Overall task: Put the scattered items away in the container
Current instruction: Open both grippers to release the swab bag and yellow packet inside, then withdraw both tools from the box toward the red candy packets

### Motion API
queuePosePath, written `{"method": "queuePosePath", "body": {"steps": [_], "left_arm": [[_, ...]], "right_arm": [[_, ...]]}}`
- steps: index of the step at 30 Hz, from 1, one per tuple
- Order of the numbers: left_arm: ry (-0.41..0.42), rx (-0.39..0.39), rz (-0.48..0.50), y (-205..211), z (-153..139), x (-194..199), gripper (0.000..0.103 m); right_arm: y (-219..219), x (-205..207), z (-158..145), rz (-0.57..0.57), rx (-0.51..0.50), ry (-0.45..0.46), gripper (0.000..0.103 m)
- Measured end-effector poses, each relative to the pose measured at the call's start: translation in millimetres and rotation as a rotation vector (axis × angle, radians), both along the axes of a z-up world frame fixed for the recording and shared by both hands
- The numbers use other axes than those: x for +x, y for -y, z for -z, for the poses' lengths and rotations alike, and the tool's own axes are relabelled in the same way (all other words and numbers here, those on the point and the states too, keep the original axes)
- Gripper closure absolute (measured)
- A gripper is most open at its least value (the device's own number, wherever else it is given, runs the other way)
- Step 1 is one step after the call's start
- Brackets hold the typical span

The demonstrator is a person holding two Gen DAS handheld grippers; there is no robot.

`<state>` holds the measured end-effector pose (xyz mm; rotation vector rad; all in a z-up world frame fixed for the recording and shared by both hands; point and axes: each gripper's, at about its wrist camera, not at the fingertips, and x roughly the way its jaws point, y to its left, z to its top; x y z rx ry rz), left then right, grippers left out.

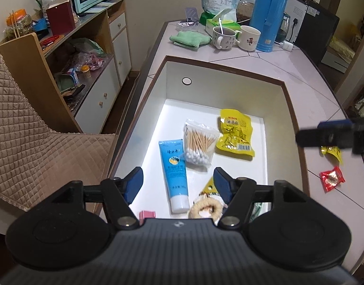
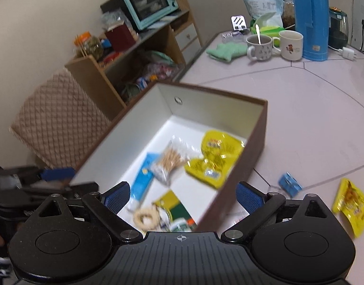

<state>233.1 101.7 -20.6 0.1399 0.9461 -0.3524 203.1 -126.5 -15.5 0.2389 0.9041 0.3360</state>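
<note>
Both tongs, left (image 1: pixel 178 181) and right (image 2: pixel 183 196), gape open, holding nothing; the yellow packet (image 2: pixel 351 205) on the tabletop (image 2: pixel 312 118) might slip if pinched by its edge.

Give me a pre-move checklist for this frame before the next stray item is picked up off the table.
1. Left gripper open and holding nothing: ok.
2. Right gripper open and holding nothing: ok.
3. Box has free floor at its far end: ok.
4. Strays still outside the box: not ok; a red packet, a small blue packet and a yellow packet lie on the table.
5. Right gripper lined up over a stray: not ok; it points at the box wall.
6. Right wrist view sharp enough to aim: not ok; the box contents are blurred.
</note>
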Motion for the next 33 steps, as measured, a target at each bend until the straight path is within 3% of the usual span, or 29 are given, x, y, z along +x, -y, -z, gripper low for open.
{"method": "queuePosePath", "body": {"steps": [10, 14, 33], "left_arm": [[0.029, 0.004, -0.013, -0.7, -13.7, -44.2, 0.035], [0.048, 0.006, -0.025, 0.9, -19.6, -60.7, 0.03], [0.072, 0.024, -0.094, 23.8, -29.7, -125.4, 0.027]], "right_arm": [[-4.7, -44.1, 0.7, -0.027, -0.056, -0.003, 0.005], [-1.7, -57.3, -3.3, -0.038, -0.052, 0.016, 0.005], [31.2, -101.0, -11.3, -0.098, 0.014, 0.076, 0.005]]}}
